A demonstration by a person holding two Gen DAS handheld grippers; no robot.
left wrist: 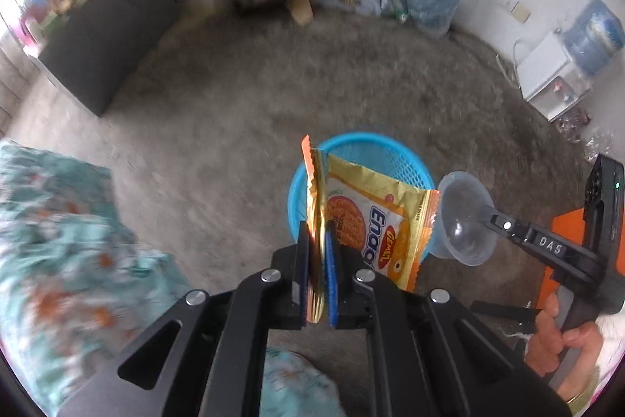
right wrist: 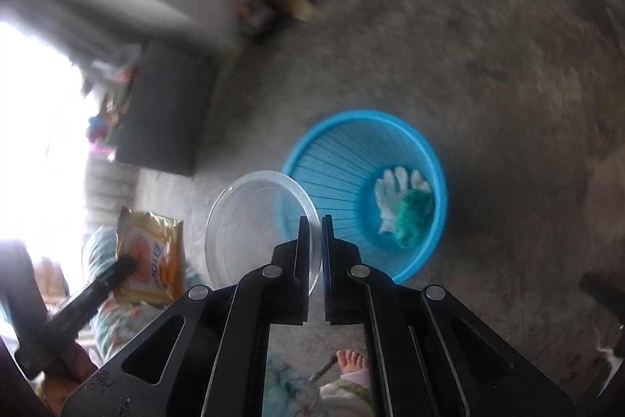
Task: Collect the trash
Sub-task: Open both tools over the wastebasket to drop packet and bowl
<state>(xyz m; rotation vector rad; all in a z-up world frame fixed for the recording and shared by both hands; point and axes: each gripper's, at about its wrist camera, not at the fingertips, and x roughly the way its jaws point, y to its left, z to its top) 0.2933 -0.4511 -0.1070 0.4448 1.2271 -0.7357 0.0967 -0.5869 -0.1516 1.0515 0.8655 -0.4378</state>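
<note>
Wrapper (left wrist: 375, 221), cup (right wrist: 258, 225) over basket rim (right wrist: 439, 178) (floor (left wrist: 234, 104) bare w/ room).

Both wrist views look steeply down, sharing the nearby blue basket (left wrist: 406, 159) (right wrist: 433, 159).

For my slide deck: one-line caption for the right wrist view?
Right gripper shut on a clear plastic lid beside the blue basket holding a white glove.
</note>
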